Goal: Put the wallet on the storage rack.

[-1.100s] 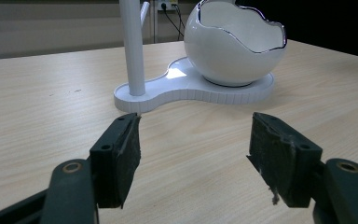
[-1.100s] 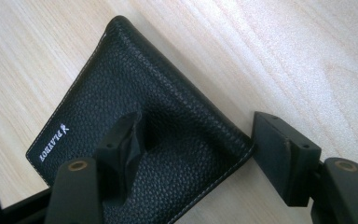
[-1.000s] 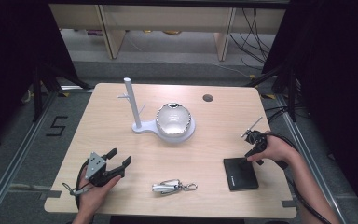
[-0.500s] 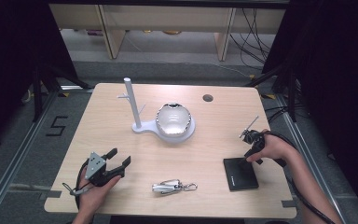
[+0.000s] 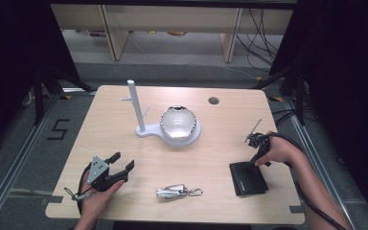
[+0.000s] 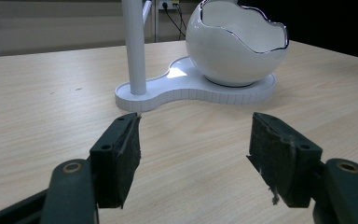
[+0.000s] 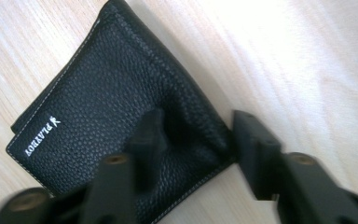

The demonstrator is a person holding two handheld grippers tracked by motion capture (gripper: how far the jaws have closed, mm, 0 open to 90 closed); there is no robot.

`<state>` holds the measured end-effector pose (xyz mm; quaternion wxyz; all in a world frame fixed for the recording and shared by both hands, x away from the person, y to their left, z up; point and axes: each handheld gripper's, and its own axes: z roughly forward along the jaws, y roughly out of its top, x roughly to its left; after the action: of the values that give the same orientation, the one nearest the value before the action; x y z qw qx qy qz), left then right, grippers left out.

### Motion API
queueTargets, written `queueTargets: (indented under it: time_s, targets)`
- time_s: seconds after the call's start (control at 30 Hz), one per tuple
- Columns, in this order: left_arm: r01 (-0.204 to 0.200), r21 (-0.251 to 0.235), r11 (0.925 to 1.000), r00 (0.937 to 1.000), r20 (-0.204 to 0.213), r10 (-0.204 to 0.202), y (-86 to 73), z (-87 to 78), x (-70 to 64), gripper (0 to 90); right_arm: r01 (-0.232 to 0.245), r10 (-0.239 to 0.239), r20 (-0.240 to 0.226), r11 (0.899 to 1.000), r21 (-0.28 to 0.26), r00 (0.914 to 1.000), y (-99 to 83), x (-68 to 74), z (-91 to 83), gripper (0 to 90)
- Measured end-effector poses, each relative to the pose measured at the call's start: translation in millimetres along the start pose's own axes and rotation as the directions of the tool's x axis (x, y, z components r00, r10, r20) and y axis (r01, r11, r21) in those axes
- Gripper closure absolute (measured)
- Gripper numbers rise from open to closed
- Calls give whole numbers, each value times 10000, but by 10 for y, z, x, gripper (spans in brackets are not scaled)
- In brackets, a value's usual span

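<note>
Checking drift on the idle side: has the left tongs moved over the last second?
No. In the high view the left tongs sit at the same spot left of the keychain near the table's front edge, jaws open.

Your right claw (image 7: 193,140) has matt black plastic jaws, set at a wallet (image 7: 112,112) of pebbled black leather with pale stitching and a white printed logo. The worktop (image 5: 124,139) is pale wood-grain laminate, smooth with a soft sheen. The bowl (image 6: 235,42) looks like glossy white ceramic with a dark shiny rim. Your left claw (image 6: 193,158) carries rough, worn black pads (image 6: 130,149).
</note>
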<state>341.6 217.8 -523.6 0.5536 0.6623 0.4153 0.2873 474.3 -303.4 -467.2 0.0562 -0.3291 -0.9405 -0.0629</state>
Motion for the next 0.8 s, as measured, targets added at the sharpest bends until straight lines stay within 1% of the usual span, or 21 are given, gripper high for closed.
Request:
queueTargets:
  time_s: [0.03, 0.07, 0.1, 0.13, 0.17, 0.2, 0.23, 0.3, 0.37, 0.4, 0.43, 0.47, 0.5, 0.53, 0.57, 0.6, 0.67, 0.73, 0.77, 0.8]
  targets:
    - [16, -15, 10000, 10000, 1, -16, 0, 0, 1, 331, 323, -322, 186, 9995, -32, 9993, -16, -3, -19, 688]
    - [16, -15, 10000, 10000, 1, -16, 0, 0, 1, 331, 690, -689, 235, 9976, -48, 9974, -30, -20, -30, 706]
    - [13, -22, 10000, 10000, 1, -13, 0, 0, 1, 331, 538, -536, 249, 9985, -80, 9983, -38, 5, -46, 721]
    - [13, -22, 10000, 10000, 1, -13, 0, 0, 1, 331, 826, -823, 280, 9965, -93, 9962, -40, -7, -43, 727]
    - [-22, -12, 10000, 10000, -11, 22, 0, 0, -2, 331, 890, -886, 315, 9960, -116, 9956, -42, -3, -45, 733]
    - [-22, -12, 10000, 10000, -11, 22, 0, 0, -2, 331, 890, -886, 315, 9960, -116, 9956, -42, -3, -45, 733]
    - [-54, 0, 10000, 10000, -10, 54, 0, -1, -3, 331, 824, -819, 338, 9965, -157, 9961, -54, 16, -74, 753]
    - [-55, -17, 10000, 10000, -8, 55, 0, -1, -3, 330, 908, -904, 316, 9958, -137, 9954, -54, 11, -77, 758]
    - [-41, -33, 10000, 10000, -12, 41, -1, -4, 0, 330, 1155, -1140, 374, 9925, -404, 9928, -87, 32, -131, 771]
    - [0, -36, 10000, 10000, -20, 0, -1, -3, 0, 330, 1155, -1140, 374, 9925, -404, 9928, -87, 32, -131, 771]
    - [19, -42, 10000, 10000, -22, -19, -1, 0, 0, 330, 1040, -1018, 476, 9935, -467, 9937, -103, 62, -162, 774]
    - [16, 7, 10000, 10000, -39, -16, 1, 2, -2, 330, 1108, -1075, 479, 9912, -720, 9931, -126, 99, -222, 777]
    - [-23, -73, 10000, 10000, 28, 23, -2, 11, 0, 331, 1311, -1274, 480, 9878, -842, 9907, -136, 101, -250, 778]
    - [-23, -73, 10000, 10000, 28, 23, -2, 11, 0, 330, 1311, -1274, 480, 9878, -842, 9907, -136, 101, -250, 778]
    - [-72, -79, 9999, 10000, 26, 72, -2, 9, -4, 330, 1250, -1194, 489, 9829, -1353, 9916, -156, 141, -336, 781]
    - [-72, -79, 9999, 10000, 26, 72, -2, 9, -4, 330, 1069, -1005, 468, 9805, -1647, 9938, -167, 170, -383, 782]
    - [-96, -75, 9999, 10000, 17, 96, -3, 7, -4, 330, 1171, -1047, 691, 9706, -2105, 9921, -180, 200, -478, 783]
    - [-82, -81, 9999, 10000, 16, 82, -3, 8, -4, 330, 1113, -896, 946, 9600, -2568, 9915, -187, 246, -564, 784]
    - [-94, 1, 10000, 10000, -28, 94, 0, 0, -6, 330, 1166, -918, 1024, 9554, -2715, 9905, -192, 265, -606, 784]
    - [-94, 1, 10000, 10000, -28, 94, 0, 0, -6, 330, 1176, -839, 1223, 9458, -3026, 9889, -195, 282, -639, 784]
